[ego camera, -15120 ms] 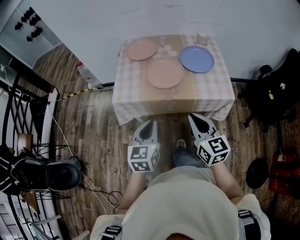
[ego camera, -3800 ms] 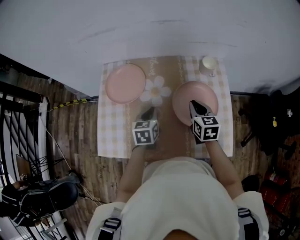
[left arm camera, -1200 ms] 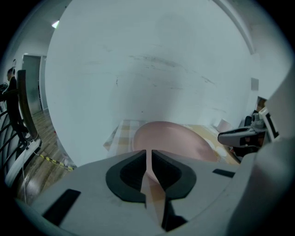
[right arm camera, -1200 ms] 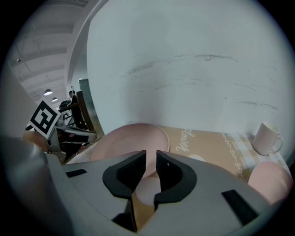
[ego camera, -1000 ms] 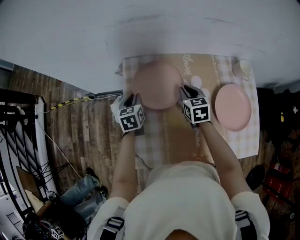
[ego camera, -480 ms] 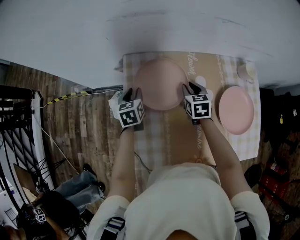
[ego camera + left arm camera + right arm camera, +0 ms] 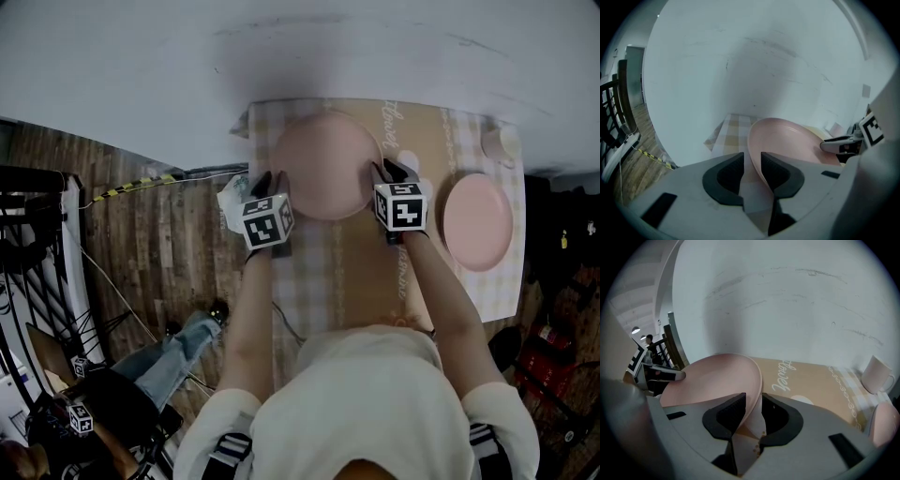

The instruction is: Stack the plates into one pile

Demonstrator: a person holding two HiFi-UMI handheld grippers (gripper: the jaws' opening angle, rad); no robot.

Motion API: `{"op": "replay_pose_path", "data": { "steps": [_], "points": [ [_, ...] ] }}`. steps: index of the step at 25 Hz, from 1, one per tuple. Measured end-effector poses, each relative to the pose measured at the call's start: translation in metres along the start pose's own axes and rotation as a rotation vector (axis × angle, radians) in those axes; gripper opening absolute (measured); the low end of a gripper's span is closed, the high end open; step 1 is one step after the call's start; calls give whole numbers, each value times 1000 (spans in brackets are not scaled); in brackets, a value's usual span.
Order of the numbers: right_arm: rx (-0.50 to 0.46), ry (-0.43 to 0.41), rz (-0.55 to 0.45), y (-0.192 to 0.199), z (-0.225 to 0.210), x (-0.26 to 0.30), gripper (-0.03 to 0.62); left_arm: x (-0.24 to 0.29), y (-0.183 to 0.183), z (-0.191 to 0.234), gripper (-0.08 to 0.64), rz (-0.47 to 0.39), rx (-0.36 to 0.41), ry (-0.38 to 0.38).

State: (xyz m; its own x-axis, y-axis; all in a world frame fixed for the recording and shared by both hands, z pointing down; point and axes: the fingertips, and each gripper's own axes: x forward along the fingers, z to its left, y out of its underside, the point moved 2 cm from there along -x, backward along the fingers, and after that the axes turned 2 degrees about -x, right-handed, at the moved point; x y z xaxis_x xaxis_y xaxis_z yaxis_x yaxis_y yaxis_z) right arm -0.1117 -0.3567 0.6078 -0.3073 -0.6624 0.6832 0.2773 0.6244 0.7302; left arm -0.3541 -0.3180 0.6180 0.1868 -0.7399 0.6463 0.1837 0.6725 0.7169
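- Over the last second both hands come down to the big pink plate (image 7: 323,169) in the upper middle of the frame, one on each side.
- The left gripper (image 7: 267,180) is at the plate's left rim. Its jaws just swung wide and have been closing a bit. The rim sits between them, but there's a gap on the outer side, so no pinch yet.
- The right gripper (image 7: 384,171) has the right rim between its jaws too, about as wide, and doesn't look clamped to me.
- The plate looks flat on the surface (image 7: 356,272), and the other pink plate (image 7: 478,222) waits at the right edge.
- My read: a two-sided grab comes next, then a lift over to that plate.
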Motion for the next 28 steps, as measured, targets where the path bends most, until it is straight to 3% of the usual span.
{"op": "replay_pose_path", "data": {
  "steps": [7, 28],
  "points": [
    [13, -2, 8, 2, 1, 4, 77, 2, 0, -4, 67, -5, 20, 12],
    [34, 31, -34, -4, 0, -18, 55, -16, -1, -12, 57, -20, 18, 10]
  ]
}}
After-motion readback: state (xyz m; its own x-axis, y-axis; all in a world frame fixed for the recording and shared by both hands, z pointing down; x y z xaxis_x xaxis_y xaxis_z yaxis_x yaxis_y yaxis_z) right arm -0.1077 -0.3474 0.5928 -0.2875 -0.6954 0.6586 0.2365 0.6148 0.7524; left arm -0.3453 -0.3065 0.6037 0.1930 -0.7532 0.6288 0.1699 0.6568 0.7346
